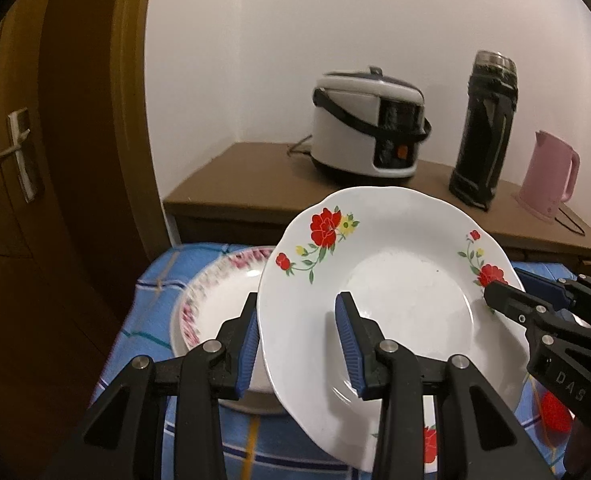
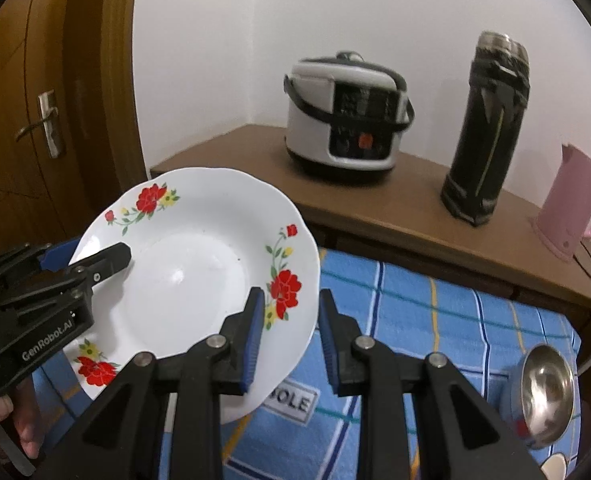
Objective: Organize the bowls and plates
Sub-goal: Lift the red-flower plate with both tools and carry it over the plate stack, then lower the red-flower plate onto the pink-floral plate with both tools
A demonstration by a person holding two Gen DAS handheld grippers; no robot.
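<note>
Through your left wrist camera, your left gripper [image 1: 297, 340] pinches the near-left rim of the flowered plate [image 1: 395, 280], holding it tilted in the air above the blue checked cloth [image 1: 151, 280], with a pink-rimmed plate [image 1: 215, 292] lying on the cloth just behind and your right gripper [image 1: 499, 296] clamped on the opposite rim. Through your right wrist camera, your right gripper [image 2: 291, 336] pinches the plate's [image 2: 183, 264] right edge, a steel bowl [image 2: 547, 392] rests on the cloth [image 2: 435, 320] to the right, and a rice cooker [image 2: 347, 116], flask [image 2: 483, 128] and pink kettle [image 2: 575, 200] stand on the brown table [image 2: 395, 208] behind.
</note>
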